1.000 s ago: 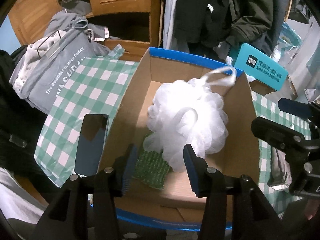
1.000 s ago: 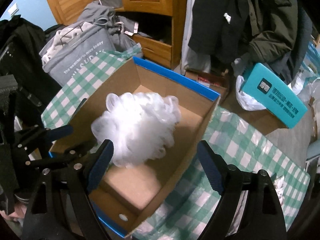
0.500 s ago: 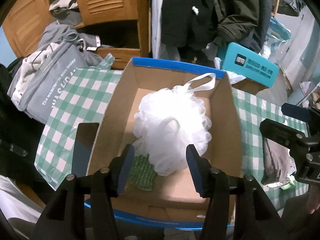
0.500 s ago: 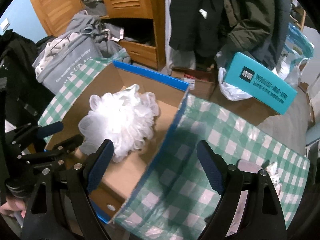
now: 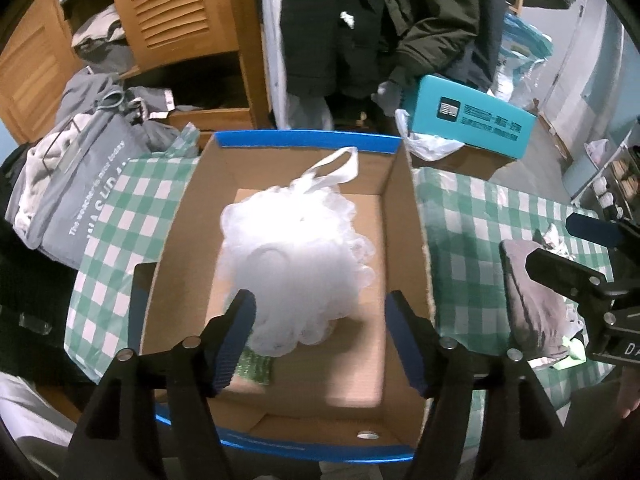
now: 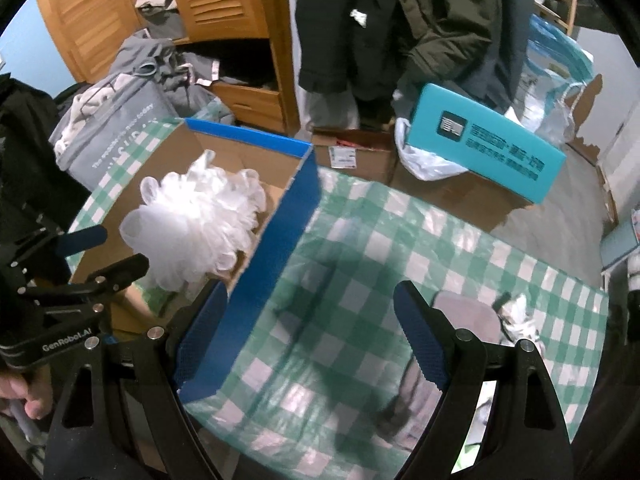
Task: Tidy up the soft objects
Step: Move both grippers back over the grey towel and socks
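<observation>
Green-checked tablecloth carries a cardboard box; both tongs gape, holding nothing.

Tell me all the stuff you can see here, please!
white mesh bath pouf: one, white, inside the box
green scrubbing pad: one, green, in the box under the pouf's near edge
blue-rimmed cardboard box: one, brown with blue rim, on the tablecloth
green checked tablecloth: one, green and white, covering the table
grey soft cloth: one, grey, on the tablecloth right of the box
teal carton: one, teal, behind the table
grey printed bag: one, grey, far left
left gripper: open, above the box
right gripper: open, over the tablecloth
</observation>
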{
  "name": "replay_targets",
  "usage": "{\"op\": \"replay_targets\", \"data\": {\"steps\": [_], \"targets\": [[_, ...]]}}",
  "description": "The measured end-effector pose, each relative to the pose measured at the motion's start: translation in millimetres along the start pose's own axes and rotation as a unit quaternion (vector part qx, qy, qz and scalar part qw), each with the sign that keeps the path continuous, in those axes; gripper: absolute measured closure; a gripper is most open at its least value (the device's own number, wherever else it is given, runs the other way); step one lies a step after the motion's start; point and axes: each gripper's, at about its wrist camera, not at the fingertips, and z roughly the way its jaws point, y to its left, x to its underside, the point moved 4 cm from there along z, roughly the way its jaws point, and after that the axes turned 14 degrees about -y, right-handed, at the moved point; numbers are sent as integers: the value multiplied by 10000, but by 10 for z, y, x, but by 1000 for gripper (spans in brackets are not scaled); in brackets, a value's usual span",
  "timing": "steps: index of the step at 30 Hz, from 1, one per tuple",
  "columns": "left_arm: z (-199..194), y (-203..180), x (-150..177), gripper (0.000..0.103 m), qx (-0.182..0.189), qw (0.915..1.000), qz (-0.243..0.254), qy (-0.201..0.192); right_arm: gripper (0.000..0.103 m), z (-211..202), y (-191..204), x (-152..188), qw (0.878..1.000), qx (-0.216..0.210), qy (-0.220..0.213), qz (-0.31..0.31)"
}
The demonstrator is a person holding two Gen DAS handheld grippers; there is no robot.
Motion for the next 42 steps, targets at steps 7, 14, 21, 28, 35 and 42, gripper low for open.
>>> {"op": "replay_targets", "data": {"steps": [7,14,21,28,35,42], "targets": [[14,-282,-22,32,140,9996,223,29,17,-87,-230,101,9999,140,-15,47],[55,-535,-15,32,241,9987,429,116,17,-171,-488,236,9994,286,-8,183],[86,-792,-8,32,389,9976,539,216,18,-249,-766,362,9985,411,21,350],[150,-1055,52,31,516,9955,703,366,17,-362,-1066,506,9969,562,30,552],[255,-1377,157,31,609,9919,944,590,17,-460,-1341,671,9942,760,49,759],[302,-1636,225,28,759,9880,1128,731,18,-546,-1590,838,9911,950,86,931]]}}
